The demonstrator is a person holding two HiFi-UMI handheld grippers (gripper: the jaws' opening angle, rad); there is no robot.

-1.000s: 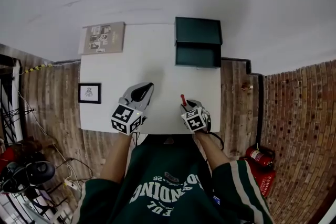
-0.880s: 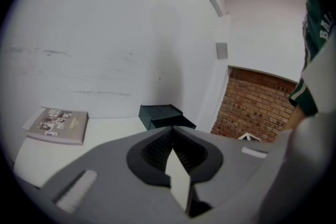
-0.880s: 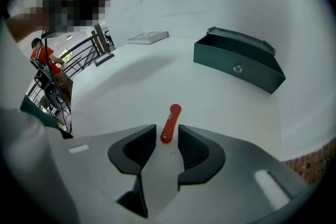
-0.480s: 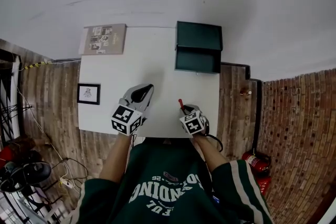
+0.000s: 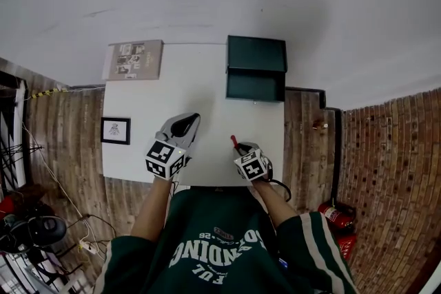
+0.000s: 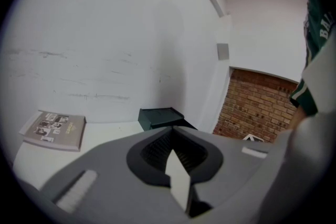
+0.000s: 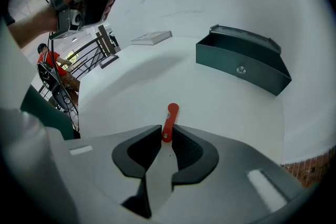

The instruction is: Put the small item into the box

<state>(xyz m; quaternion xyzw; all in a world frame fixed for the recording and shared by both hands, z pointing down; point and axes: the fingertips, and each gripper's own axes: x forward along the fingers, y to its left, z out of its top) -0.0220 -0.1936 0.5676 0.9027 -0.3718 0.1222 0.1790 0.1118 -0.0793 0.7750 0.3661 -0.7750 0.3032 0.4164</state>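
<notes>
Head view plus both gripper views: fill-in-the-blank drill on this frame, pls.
1. The small item between the right gripper's jaws is ___ in colour.
2. The box on the table has its lid ___.
3. The left gripper, jaws together, holds ___.
4. The booklet lies at the table's far ___ corner.

Missing words: red; open; nothing; left.
The right gripper's jaws are closing on the small item.

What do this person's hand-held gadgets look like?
Left gripper and right gripper: grey shells, black-lined jaws, each with a white cube of black square markers. A black cable trails from the right one, whose jaws are closing on a red item. Sweatshirt: dark green, white lettering.
</notes>
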